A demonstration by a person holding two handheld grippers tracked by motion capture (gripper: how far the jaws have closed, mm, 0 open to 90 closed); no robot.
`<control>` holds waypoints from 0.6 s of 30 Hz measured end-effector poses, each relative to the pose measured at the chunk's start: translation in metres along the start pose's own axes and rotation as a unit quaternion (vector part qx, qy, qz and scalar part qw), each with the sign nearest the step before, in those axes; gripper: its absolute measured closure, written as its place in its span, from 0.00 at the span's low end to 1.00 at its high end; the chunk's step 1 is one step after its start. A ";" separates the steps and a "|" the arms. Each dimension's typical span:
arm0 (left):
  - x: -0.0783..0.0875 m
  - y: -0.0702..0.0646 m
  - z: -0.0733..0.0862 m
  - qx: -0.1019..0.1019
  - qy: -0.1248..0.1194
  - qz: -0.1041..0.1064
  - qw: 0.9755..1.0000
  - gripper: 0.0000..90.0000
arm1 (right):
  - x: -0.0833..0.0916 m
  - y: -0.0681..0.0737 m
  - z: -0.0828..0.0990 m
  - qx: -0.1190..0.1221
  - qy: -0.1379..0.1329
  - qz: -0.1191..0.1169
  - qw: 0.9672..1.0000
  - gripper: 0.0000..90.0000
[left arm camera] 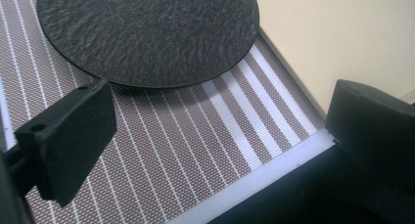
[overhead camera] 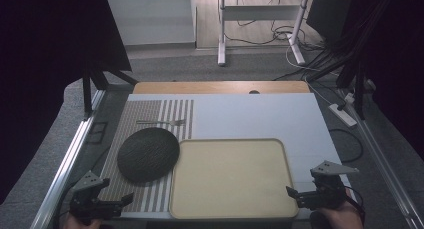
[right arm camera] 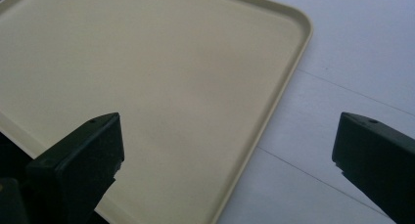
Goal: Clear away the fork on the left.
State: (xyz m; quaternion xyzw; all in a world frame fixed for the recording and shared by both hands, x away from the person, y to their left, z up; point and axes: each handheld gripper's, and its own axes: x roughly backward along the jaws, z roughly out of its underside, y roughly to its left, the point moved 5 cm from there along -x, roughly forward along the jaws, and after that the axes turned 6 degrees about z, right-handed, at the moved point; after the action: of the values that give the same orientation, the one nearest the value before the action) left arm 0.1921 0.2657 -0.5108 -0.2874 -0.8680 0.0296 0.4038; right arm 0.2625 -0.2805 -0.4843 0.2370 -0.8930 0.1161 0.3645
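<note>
Both grippers, left (overhead camera: 116, 201) and right (overhead camera: 295, 193), gape wide and empty beside the tray (overhead camera: 280, 148); approach the plate (overhead camera: 148, 154) low at its rim.

High view sits above the near edge, looking forward and down over the whole table (overhead camera: 300, 114) and floor beyond. Left gripper view rides low and close at the near left corner, facing along its jaws at the mat (left arm camera: 195, 150), the plate (left arm camera: 147, 33) and a tray (left arm camera: 342, 33) corner. Right gripper view is close at the near right, facing across the tray (right arm camera: 147, 77) and table (right arm camera: 352, 53). Both gripper views share the tray; the high view covers plate (overhead camera: 148, 154), mat (overhead camera: 150, 114) and tray (overhead camera: 230, 176).
</note>
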 end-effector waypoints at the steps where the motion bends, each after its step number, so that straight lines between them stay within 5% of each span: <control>1: -0.001 0.000 0.000 0.001 0.002 0.005 1.000 0.00 | 0.000 0.000 0.000 0.003 0.000 0.001 1.000 0.00; 18: -0.012 0.006 -0.011 -0.040 0.007 0.006 0.999 0.00 | -0.001 0.003 0.000 0.016 0.005 0.005 1.000 0.00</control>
State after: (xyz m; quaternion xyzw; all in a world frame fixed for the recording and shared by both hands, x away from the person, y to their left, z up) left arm 0.2089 0.2628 -0.5131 -0.3085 -0.8642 -0.0047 0.3975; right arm 0.2614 -0.2778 -0.4855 0.2374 -0.8907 0.1332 0.3642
